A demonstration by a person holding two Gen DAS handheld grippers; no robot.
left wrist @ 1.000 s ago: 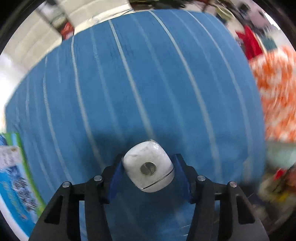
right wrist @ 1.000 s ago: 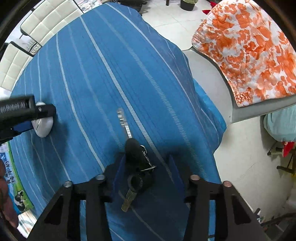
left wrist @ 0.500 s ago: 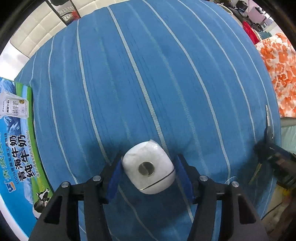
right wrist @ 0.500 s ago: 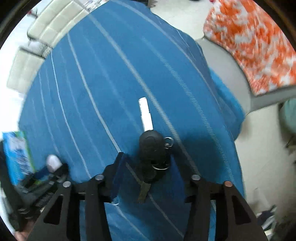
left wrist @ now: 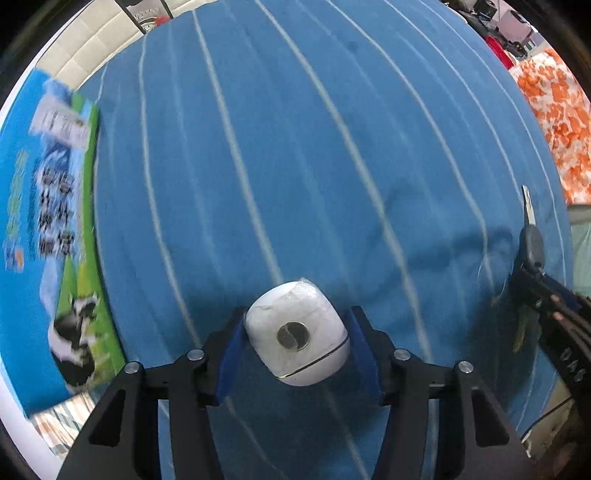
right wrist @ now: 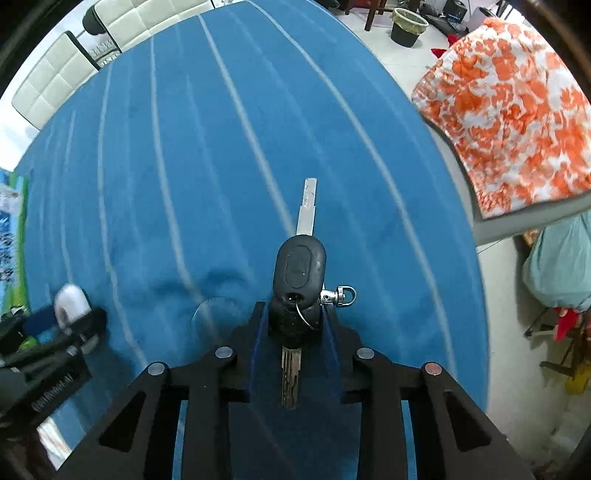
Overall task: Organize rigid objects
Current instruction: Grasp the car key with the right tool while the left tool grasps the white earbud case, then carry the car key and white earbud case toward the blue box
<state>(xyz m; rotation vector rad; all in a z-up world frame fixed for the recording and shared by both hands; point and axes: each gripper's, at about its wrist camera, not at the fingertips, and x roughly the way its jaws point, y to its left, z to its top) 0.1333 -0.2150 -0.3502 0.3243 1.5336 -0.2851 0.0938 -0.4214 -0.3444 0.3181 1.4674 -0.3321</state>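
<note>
A striped cloth (left wrist: pixel 295 155) covers the table. In the left wrist view, a case (left wrist: pixel 297 338) sits between the left gripper's (left wrist: pixel 295 345) fingers at near centre, above the cloth. A carton (left wrist: pixel 48 229) lies at the cloth's left edge. The key (right wrist: pixel 299 273) sits between the right gripper's (right wrist: pixel 295 328) fingers, well right of the case, blade pointing far. A patterned fabric (right wrist: pixel 509 122) lies off the table's right edge, and a bin (right wrist: pixel 408 26) stands on the floor far right.
</note>
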